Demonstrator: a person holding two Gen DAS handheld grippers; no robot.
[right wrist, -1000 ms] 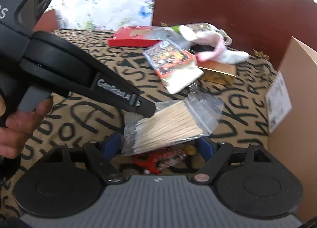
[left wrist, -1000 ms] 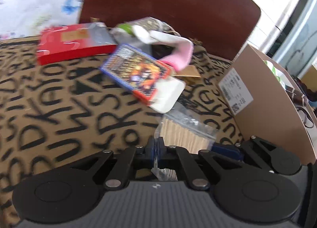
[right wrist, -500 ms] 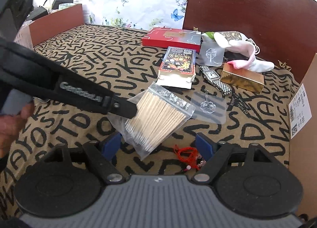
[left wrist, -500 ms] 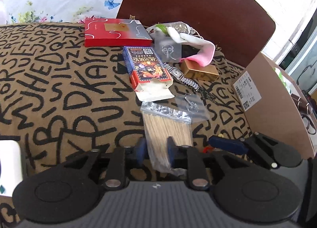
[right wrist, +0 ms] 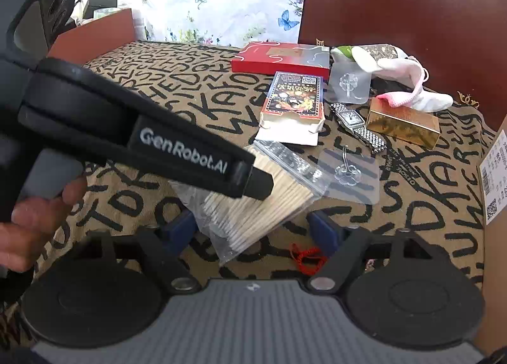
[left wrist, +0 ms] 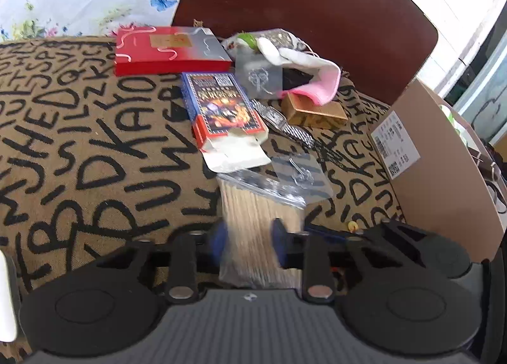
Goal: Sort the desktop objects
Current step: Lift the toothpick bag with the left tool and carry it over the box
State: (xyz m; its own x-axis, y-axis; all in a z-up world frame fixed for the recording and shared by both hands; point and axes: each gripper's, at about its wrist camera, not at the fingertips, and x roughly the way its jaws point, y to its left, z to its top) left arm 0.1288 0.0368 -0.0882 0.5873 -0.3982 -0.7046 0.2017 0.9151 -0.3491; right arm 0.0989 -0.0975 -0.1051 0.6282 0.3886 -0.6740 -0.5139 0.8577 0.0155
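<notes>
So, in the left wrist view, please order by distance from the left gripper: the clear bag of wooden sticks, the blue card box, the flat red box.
1. Clear bag of wooden sticks: between the left gripper fingers.
2. Blue card box: centre, beyond the bag.
3. Flat red box: farthest, back left.

To your left the letter-patterned cloth [left wrist: 79, 148] lies bare, so a gripper can pass freely there. Straight ahead the way is crowded: the bag of wooden sticks [right wrist: 253, 202] sits under your left gripper [left wrist: 250, 245], with a clear hook card [right wrist: 351, 170] just beside it and the open card box [right wrist: 293, 107] behind. Further back the red box [right wrist: 279, 58], watch [right wrist: 358, 124], gold box [right wrist: 402, 124] and pink-white cloth [right wrist: 408, 79] lie close together against the brown chair back [left wrist: 304, 12]. On your right the cardboard box wall [left wrist: 443, 174] closes off that side, with a red cord [right wrist: 305, 258] lying near your right gripper [right wrist: 253, 232]
</notes>
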